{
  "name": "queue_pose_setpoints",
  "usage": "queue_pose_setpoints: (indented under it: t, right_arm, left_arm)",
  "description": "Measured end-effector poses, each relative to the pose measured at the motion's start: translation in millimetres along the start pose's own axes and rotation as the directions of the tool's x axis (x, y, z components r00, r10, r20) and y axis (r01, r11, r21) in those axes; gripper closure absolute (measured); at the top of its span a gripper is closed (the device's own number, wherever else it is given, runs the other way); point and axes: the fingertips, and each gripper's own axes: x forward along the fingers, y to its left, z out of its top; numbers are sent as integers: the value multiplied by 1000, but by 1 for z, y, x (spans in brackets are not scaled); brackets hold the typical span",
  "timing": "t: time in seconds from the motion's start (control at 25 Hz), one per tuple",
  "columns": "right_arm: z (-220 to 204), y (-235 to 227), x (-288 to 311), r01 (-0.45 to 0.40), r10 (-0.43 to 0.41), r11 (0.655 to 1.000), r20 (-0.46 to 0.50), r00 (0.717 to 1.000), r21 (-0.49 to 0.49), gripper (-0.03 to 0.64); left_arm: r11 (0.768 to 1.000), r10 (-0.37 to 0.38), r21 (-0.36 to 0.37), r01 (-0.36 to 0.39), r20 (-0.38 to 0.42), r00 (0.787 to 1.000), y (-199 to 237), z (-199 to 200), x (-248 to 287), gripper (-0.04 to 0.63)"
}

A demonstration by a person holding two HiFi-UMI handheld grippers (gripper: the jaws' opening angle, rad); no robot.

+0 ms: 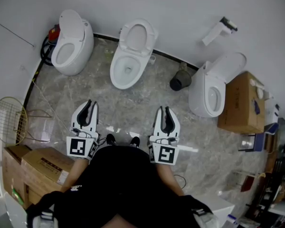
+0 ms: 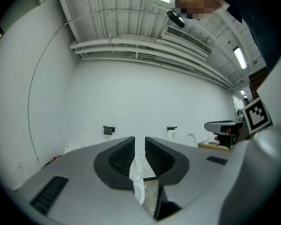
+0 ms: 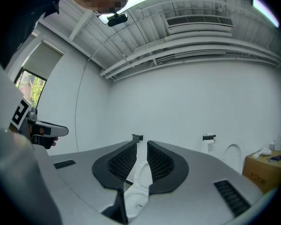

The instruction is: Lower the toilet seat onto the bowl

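Observation:
The middle toilet point(image 1: 126, 71) stands against the white wall, its seat point(image 1: 137, 36) raised upright over the open bowl. Both grippers hang low in front of me, well short of it. My left gripper point(image 1: 89, 103) points toward the floor left of the bowl, and my right gripper point(image 1: 165, 110) points to its right. In the left gripper view the jaws of the left gripper point(image 2: 139, 139) stand a narrow slit apart with nothing between them. The right gripper point(image 3: 141, 144) shows the same slit, and the white toilet point(image 3: 139, 182) appears through it.
A second toilet point(image 1: 71, 44) stands at the left and a third point(image 1: 211, 91) at the right. A black bin point(image 1: 180, 81) sits between the middle and right toilets. Cardboard boxes point(image 1: 242, 103) point(image 1: 38, 167) and a wire basket point(image 1: 9, 120) line the sides.

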Motion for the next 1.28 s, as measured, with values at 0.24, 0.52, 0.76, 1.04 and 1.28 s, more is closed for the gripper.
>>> queue_pose_setpoints:
  t: [0.24,0.52,0.76,1.04,1.28]
  right_arm:
    - [-2,-1,-2,2,-2,1000,1,1000,-4,500]
    - [-2,-1,1,7,-7,1000,-5,1000,-16,403]
    - [-11,9,4,-37,36,999,-31,999,-20,317]
    - [-10,10,0,-38,37,999,-34,999,-2,236]
    - [-9,11,-1,-23,22,1000,-41,999,-17,187]
  left_arm:
    - [1000,-5,8,5,7,1000,-1,4,1,481]
    - [1000,-20,24,20,9,1000,-3,5,2,396]
    - [999,-29,46,29,-19,999,-3,0,-1,285]
    - [998,-26,63,27,-8,1000,1,1,-4,148]
    - [995,-5,100,3,22,1000,9,8,-7,19]
